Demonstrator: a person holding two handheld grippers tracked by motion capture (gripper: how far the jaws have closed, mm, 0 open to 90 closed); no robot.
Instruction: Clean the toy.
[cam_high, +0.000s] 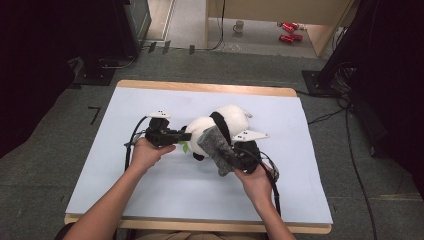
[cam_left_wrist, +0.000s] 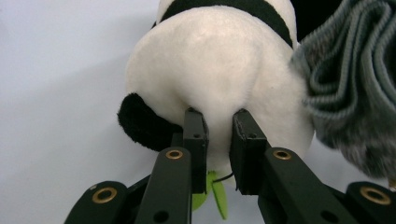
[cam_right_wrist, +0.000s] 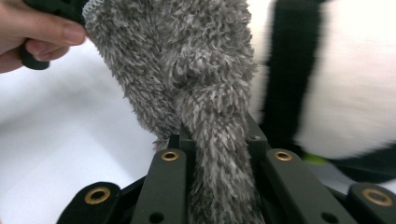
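Item: panda plush (cam_high: 220, 125), lying mid-table, being pinched at its white body by the left gripper (cam_left_wrist: 218, 135). Grey fuzzy sock (cam_high: 217, 148) being clamped by the right gripper (cam_right_wrist: 215, 135), held beside the panda; dressing judged barely begun.

From my seat, right gripper (cam_right_wrist: 215, 133) pads buried under grey fuzzy cloth (cam_right_wrist: 187, 70), can't see contact. Panda plush (cam_right_wrist: 345, 79) just past cloth is smeared, cut by frame edge. On left gripper (cam_left_wrist: 218, 140) cam, panda's top runs off frame; green leaf (cam_left_wrist: 215, 196) mostly tucked behind jaws. Red things (cam_high: 288, 31) on floor far beyond both tools, too small to call.
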